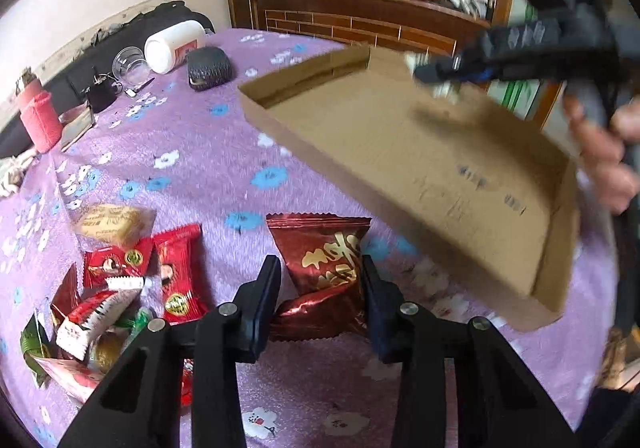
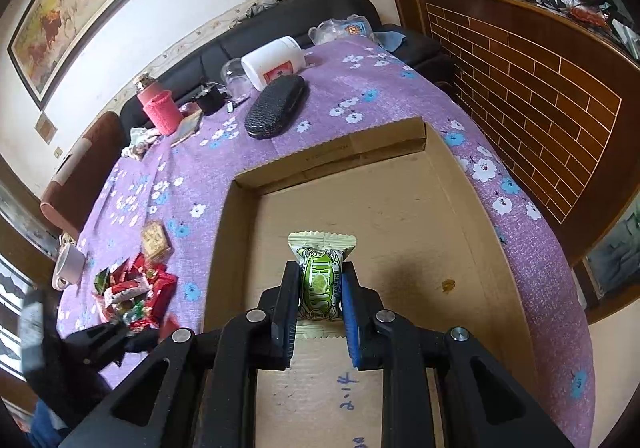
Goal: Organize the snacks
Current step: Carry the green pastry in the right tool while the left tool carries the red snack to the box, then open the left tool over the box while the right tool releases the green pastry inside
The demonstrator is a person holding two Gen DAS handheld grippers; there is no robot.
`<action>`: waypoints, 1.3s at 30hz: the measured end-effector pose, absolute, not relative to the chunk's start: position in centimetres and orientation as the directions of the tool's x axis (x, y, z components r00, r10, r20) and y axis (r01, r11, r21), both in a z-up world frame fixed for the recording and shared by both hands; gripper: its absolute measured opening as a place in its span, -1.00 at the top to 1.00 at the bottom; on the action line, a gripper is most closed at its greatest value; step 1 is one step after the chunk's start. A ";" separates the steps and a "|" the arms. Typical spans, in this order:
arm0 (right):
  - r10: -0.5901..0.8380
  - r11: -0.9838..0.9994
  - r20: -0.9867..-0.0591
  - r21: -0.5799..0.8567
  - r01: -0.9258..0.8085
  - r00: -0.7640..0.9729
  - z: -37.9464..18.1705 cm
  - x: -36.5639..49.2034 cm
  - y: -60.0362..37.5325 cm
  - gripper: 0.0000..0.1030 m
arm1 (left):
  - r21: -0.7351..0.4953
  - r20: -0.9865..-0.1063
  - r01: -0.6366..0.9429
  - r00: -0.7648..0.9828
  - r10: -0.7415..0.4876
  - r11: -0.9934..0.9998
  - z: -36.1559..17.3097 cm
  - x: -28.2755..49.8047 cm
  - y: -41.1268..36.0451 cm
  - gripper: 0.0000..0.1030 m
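Snack (image 2: 321,284) — green-and-white wrapper, crimped ends — pinched by right gripper (image 2: 320,288)

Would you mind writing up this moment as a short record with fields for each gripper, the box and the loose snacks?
left gripper: jaws either side of a dark red snack packet lying on the purple cloth; whether the pads press it cannot be told
right gripper: shut on a green snack packet, held above the box floor
cardboard box: open, shallow, no snack lying in it yet
snack pile: mostly red wrappers, beside the box on the cloth
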State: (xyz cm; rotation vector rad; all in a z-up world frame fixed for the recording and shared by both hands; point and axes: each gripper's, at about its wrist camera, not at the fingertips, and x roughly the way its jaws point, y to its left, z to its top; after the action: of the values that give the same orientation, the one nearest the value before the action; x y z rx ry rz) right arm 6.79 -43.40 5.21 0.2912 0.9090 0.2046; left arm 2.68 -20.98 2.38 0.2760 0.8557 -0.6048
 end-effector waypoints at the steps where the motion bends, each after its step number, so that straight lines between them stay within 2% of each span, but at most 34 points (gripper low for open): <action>1: 0.288 0.944 -0.750 0.329 -0.042 0.596 5.0 7.1 -43.6 0.60 | -0.026 -0.761 0.594 0.509 -0.401 0.804 3.1 2.9 -20.9 0.27; 7: 0.247 0.949 -0.766 0.316 0.012 0.593 4.3 9.6 -44.2 0.60 | -0.102 -0.713 0.598 0.514 -0.478 0.795 6.4 5.5 -25.1 0.26; 11: 0.223 0.944 -0.772 0.324 0.065 0.595 3.8 11.4 -44.8 0.60 | -0.132 -0.723 0.572 0.503 -0.473 0.809 5.9 8.6 -29.1 0.26; 15: 0.199 0.938 -0.775 0.327 0.112 0.600 3.3 12.3 -45.7 0.60 | -0.106 -0.757 0.532 0.505 -0.415 0.840 4.6 10.8 -31.1 0.26; 28: 0.223 0.933 -0.791 0.343 0.110 0.570 1.4 13.7 -46.6 0.57 | -0.097 -0.778 0.455 0.520 -0.352 0.885 2.7 13.9 -32.2 0.24; 39: 0.226 0.924 -0.770 0.363 0.117 0.597 2.6 12.1 -47.4 0.56 | -0.178 -0.771 0.443 0.492 -0.404 0.879 3.6 13.3 -30.6 0.11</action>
State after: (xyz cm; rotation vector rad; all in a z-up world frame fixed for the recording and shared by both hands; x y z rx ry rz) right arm 12.08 -47.45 2.61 0.4007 0.9354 0.0653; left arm 13.28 -30.58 3.63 0.0457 0.9228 -0.5140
